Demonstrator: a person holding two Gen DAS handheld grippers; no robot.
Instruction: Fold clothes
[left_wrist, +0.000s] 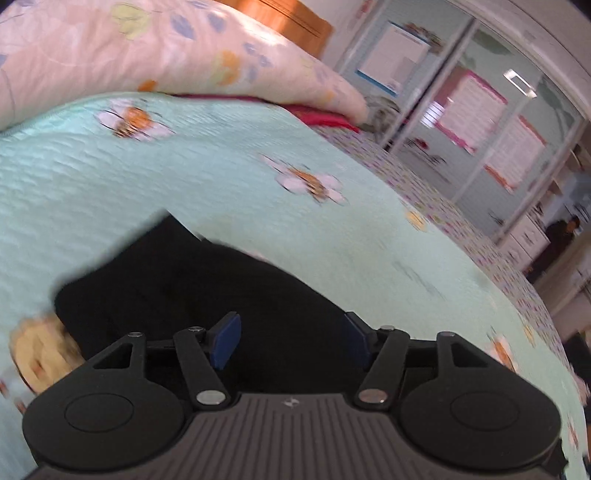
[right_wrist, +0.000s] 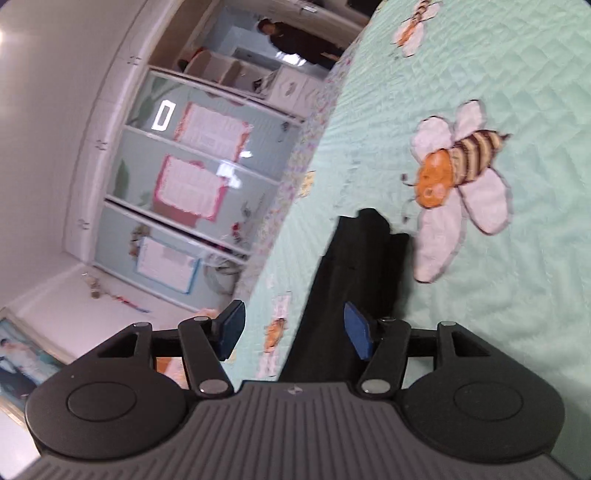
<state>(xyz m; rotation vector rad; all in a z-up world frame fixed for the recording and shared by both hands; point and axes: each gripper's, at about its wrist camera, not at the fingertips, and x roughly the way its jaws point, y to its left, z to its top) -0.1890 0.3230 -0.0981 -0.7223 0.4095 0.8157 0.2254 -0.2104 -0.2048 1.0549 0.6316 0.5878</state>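
Observation:
A black garment (left_wrist: 207, 288) lies on a mint-green quilt (left_wrist: 258, 155) printed with bees. My left gripper (left_wrist: 291, 341) hovers over it, open, with its blue pads (left_wrist: 226, 341) wide apart and nothing between them. In the right wrist view the same black garment (right_wrist: 354, 269) shows as a long narrow folded strip running away from me. My right gripper (right_wrist: 295, 332) is open just above its near end, the right pad (right_wrist: 357, 334) over the cloth and the left pad off its edge. The view is tilted.
A flowered pillow (left_wrist: 155, 51) and a red cloth (left_wrist: 325, 118) lie at the head of the bed. Mirrored wardrobe doors (right_wrist: 192, 177) stand past the bed's edge. A person in dark clothes (right_wrist: 295, 37) stands in the far doorway. A large bee print (right_wrist: 458, 177) is beside the garment.

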